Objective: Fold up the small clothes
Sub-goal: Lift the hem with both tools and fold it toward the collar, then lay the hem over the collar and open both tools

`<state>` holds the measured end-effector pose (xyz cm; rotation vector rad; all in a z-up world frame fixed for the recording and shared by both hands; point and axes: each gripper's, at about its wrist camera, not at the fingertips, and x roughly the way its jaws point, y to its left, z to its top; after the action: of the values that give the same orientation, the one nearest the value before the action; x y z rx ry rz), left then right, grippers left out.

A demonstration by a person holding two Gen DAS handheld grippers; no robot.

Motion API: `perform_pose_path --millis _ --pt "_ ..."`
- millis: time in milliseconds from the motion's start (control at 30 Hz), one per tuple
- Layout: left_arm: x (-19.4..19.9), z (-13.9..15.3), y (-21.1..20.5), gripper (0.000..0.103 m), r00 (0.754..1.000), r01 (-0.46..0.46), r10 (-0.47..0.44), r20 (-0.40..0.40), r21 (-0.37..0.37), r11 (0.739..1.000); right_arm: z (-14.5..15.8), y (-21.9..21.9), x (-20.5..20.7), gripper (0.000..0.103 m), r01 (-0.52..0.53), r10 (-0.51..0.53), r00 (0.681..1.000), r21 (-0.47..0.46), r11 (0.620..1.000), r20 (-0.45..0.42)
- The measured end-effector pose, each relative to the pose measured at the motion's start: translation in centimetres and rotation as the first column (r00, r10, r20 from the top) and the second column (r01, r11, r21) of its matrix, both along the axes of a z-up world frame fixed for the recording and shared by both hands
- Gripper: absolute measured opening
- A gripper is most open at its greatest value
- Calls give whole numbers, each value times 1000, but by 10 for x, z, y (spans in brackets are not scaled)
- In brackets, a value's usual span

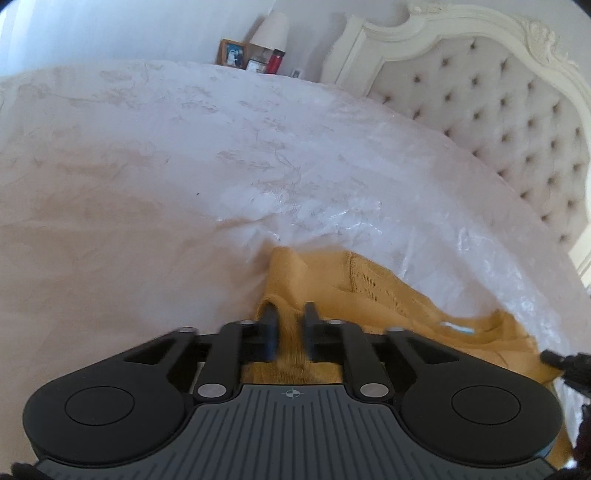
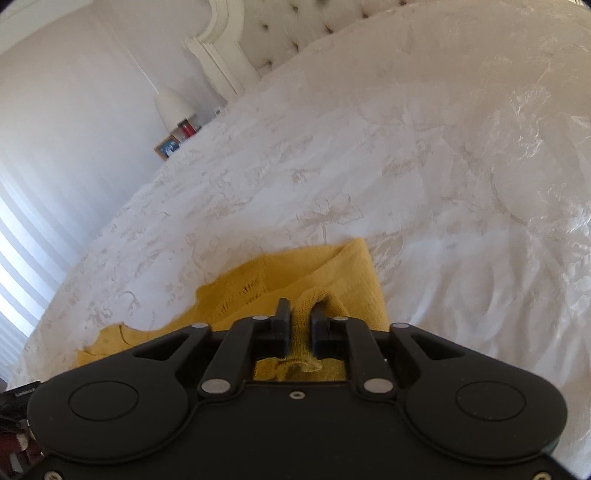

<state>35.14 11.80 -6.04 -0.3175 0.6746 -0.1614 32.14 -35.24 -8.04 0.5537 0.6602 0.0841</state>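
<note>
The left tongs point(image 1: 290, 319) stand a little apart, with a ridge of the mustard-yellow knitted garment point(image 1: 373, 295) running up between the two black fingers; the picture there is blurred, and I cannot tell whether the pads press on the knit or merely stand beside it. The right tongs point(image 2: 299, 315) show the same: a narrow gap, a bunched fold of the same garment point(image 2: 332, 273) rising between the fingers and curling over the tip of the right one, and again I cannot tell whether it is clamped.

The garment lies on the near part of the bed, on the white bedspread point(image 1: 184, 166), which has a pale woven flower pattern. In the left wrist view it spreads from the tongs to the right, with a band of openwork knit along one edge and a small light label point(image 1: 456, 326) showing near the right end. At the far right edge of that view a black tip of the other tool point(image 1: 554, 358) juts in.

Beyond the garment the bedspread runs bare to the far side of the bed. On the right stands a cream tufted headboard point(image 1: 498, 110) with a carved frame. Behind the far edge of the bed are a lamp with a pale shade point(image 1: 271, 29), a red container point(image 1: 274, 62) and a wooden picture frame point(image 1: 232, 52), against a plain wall.
</note>
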Motion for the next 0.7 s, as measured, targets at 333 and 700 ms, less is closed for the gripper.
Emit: perform_pose_path --millis 333,700 --pt "-73 36 -32 73 980 112 -144 140 212 971 35 39 -53 77 -111 146 985 -315 943 89" --pt "-66 -2 -70 73 960 270 -277 -29 344 899 9 107 -50 76 -328 343 937 -493 806 -63"
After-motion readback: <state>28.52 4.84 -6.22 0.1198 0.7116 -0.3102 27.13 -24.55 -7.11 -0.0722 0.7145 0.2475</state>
